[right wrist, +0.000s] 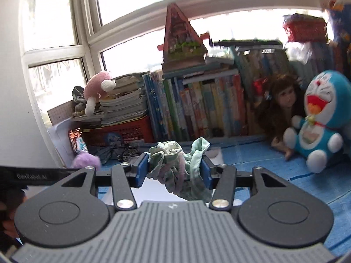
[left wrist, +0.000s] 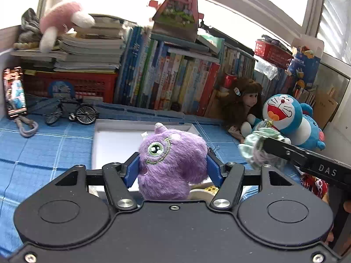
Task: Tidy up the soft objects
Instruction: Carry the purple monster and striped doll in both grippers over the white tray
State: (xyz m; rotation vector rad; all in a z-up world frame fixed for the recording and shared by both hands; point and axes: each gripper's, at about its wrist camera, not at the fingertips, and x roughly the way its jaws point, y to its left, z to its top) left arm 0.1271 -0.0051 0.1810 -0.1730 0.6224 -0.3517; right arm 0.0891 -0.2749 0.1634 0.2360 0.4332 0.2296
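Observation:
My left gripper (left wrist: 173, 166) is shut on a fuzzy purple plush monster (left wrist: 173, 160) and holds it above the near edge of a white shallow box (left wrist: 109, 144). My right gripper (right wrist: 173, 168) is shut on a crumpled pale green cloth (right wrist: 179, 166); it also shows in the left wrist view (left wrist: 256, 149), to the right of the box. A blue Doraemon plush (left wrist: 285, 116) and a brown-haired doll (left wrist: 245, 100) lean against the books at the right. A pink and white plush (left wrist: 63, 22) lies on the stacked books at the back left. The purple plush shows at the left in the right wrist view (right wrist: 86, 161).
A blue checked cloth (left wrist: 43, 153) covers the surface. A row of books (left wrist: 175, 79), a red basket (left wrist: 72, 85), a model bicycle (left wrist: 72, 114), a phone (left wrist: 15, 92) and a carabiner (left wrist: 27, 127) stand at the back. A triangular model house (left wrist: 177, 11) sits on the books.

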